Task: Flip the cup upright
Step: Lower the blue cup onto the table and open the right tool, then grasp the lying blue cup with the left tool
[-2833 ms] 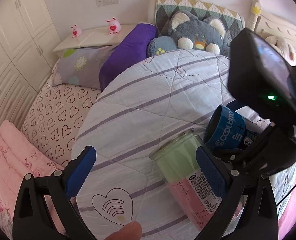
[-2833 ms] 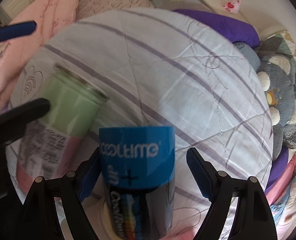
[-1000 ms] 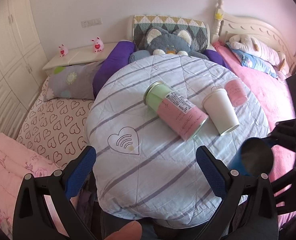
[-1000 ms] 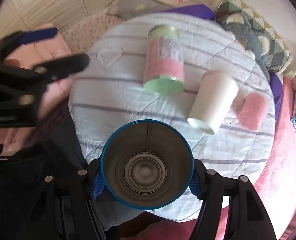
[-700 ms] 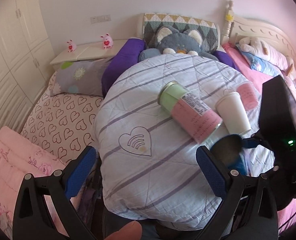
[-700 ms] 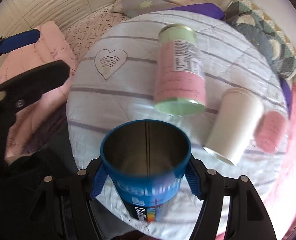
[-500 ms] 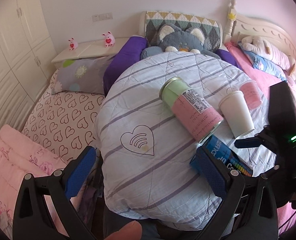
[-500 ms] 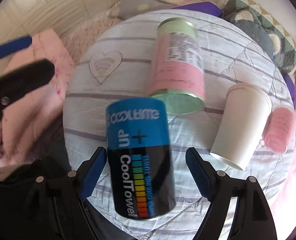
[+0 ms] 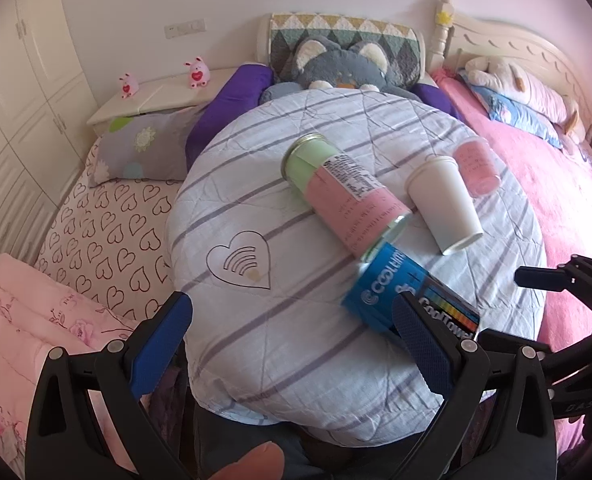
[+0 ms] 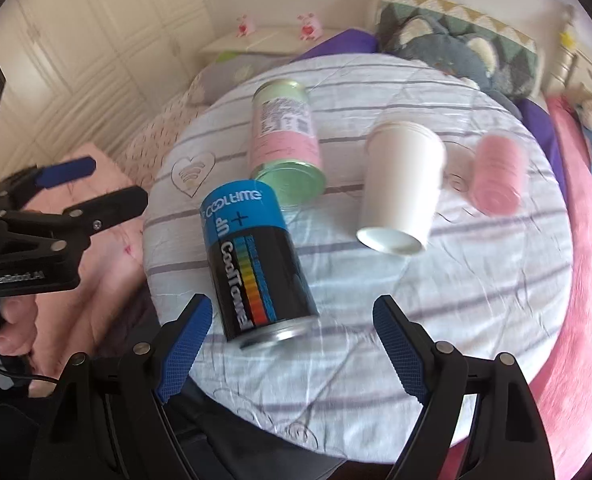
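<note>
1. Since half a second ago: right tongs [image 10: 287, 344] backed off, spread wide, empty; left tongs [image 9: 291, 344] likewise agape, idle.
2. Blue-black cup [image 10: 255, 264] now lying on table [image 10: 476, 320], touching green-pink canister [image 10: 283, 144].
3. Probably rigid metal, light, slick, prone to rolling; best gripped mid-body across the sides.

**Round Table, Four Containers Lying on It**

A round table draped in a white quilted cloth with purple stripes [image 9: 279, 344] carried four things: a blue-and-black metal can [image 10: 255, 264], a green-and-pink labelled tin [image 10: 283, 144] touching it, a white paper cup [image 10: 400, 184], and a small pink cup [image 10: 496, 172]. All lay on their sides.
</note>
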The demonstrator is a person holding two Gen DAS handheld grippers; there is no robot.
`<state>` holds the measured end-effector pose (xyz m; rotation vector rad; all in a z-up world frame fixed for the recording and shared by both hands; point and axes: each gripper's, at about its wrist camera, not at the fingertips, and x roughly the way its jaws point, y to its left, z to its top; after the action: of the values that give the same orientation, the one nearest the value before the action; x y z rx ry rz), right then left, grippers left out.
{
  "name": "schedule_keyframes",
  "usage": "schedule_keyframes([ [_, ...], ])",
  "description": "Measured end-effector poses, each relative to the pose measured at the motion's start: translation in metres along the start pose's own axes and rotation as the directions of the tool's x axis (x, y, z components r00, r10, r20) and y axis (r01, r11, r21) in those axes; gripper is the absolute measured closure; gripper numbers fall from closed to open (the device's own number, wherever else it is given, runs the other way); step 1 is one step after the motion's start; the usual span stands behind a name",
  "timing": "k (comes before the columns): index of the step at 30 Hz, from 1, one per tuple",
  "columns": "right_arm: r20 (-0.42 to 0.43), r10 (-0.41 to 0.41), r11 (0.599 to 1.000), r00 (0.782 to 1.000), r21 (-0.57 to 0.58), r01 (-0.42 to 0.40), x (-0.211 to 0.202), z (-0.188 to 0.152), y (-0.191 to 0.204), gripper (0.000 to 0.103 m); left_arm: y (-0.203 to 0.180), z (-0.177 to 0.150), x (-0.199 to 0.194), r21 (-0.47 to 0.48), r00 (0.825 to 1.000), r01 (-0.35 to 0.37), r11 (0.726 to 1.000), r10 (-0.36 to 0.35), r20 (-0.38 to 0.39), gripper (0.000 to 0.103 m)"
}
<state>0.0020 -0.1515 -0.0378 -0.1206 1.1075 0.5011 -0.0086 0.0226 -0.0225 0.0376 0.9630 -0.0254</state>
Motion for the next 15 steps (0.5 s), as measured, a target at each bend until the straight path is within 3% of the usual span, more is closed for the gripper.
schedule_keyframes([
  [10, 0.118, -0.076, 0.997, 0.990, 0.034, 0.072, -0.035, -0.013, 0.006, 0.019, -0.017, -0.005, -0.008, -0.005, 1.000, -0.011, 1.000, 0.011, -0.011, 0.002],
  [15, 0.131, -0.049, 0.999, 0.990, 0.000, 0.050, -0.036, -0.014, 0.004, 0.019, -0.029, -0.007, -0.004, -0.033, 0.999, -0.040, 0.999, 0.039, -0.032, 0.002],
])
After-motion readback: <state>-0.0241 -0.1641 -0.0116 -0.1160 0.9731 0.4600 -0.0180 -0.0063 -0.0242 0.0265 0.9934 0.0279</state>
